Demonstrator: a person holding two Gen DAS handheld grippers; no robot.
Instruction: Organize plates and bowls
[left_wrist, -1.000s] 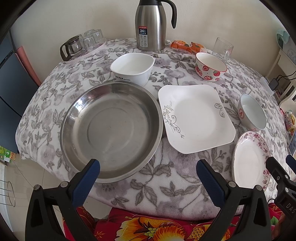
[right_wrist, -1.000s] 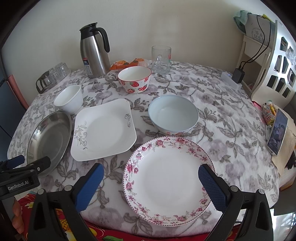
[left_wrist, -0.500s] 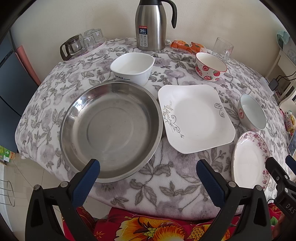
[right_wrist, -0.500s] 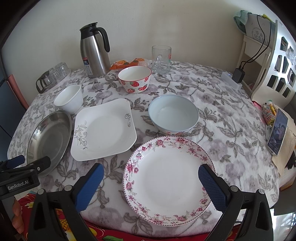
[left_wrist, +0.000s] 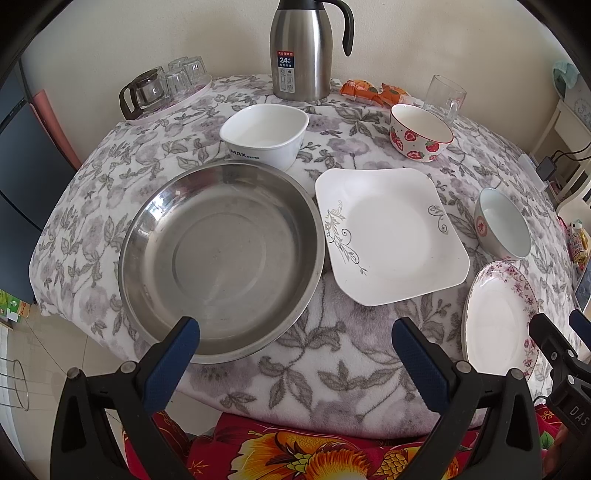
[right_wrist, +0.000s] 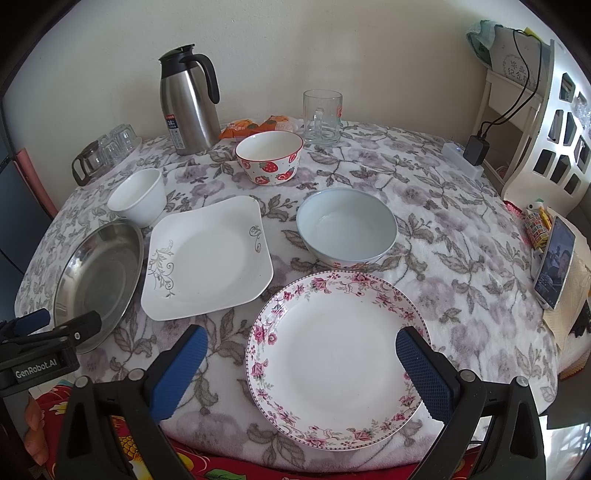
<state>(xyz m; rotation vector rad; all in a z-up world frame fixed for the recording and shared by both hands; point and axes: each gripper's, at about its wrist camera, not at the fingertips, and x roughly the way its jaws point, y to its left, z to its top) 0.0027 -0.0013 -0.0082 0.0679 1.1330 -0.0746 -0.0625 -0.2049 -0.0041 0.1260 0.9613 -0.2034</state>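
Worktop (right_wrist: 461, 236) covered in a grey floral cloth; dishes laid out singly, none stacked.

Left claw (left_wrist: 295, 354): fingers spread wide apart, nothing between them, held at the near edge of the worktop. Its left fingertip overlaps the near rim of the steel basin (left_wrist: 221, 258). Basin empty.

Right claw (right_wrist: 301, 363): also wide apart, holding nothing, held above the near part of the floral-rim plate (right_wrist: 338, 360). Contact with the plate cannot be told. Plate empty.

Square white plate (right_wrist: 207, 258), grey scroll print, lies between basin and floral-rim plate, its left corner just beside the basin's rim. Empty.

Bowls, all upright and empty:
- white square bowl (left_wrist: 265, 136), just behind the basin
- strawberry bowl (right_wrist: 269, 157), further back, mid-worktop
- pale blue bowl (right_wrist: 346, 227), just behind the floral-rim plate

Back edge: steel thermos jug (left_wrist: 301, 50), glass mug (right_wrist: 322, 117), orange snack packets (right_wrist: 255, 127), tray of upturned glasses (left_wrist: 166, 86). Phone (right_wrist: 556, 271) propped at the right edge.
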